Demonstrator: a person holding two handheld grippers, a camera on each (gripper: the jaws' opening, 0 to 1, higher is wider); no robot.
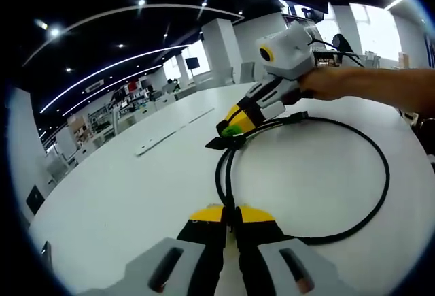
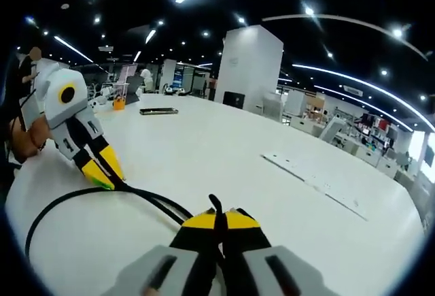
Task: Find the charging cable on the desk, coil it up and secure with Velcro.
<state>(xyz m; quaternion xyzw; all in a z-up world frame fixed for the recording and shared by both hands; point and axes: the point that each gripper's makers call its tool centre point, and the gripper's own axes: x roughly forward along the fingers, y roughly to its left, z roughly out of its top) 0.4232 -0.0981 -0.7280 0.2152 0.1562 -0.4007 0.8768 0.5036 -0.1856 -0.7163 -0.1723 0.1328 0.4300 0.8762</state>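
Charging cable (image 1: pixel 380 194) is lying on the smooth white desk (image 1: pixel 122 201): black, round-section, matte, flexing into one wide loop with two strands running side by side where the loop closes.

Left gripper (image 1: pixel 230 216) is pinching those paired strands at the desk's near edge; yellow-tipped black jaws are nearly closed, with only the cable between them.

Right gripper (image 1: pixel 231 133) is reaching in further along the desk, its jaws pressed together on the cable at the far end of the doubled section. A person's hand (image 1: pixel 326 81) is holding its white body.

In the right gripper view the right gripper (image 2: pixel 219 220) is clamping a black cable end that is sticking up between its tips, and the left gripper (image 2: pixel 109 173) is sitting tip-down on the desk at the cable (image 2: pixel 61 204).

Further back on the desk: flat white strip (image 2: pixel 319 182), dark flat slab (image 2: pixel 159 111), orange cup (image 2: pixel 119 101); contents of the cup are too small to tell.
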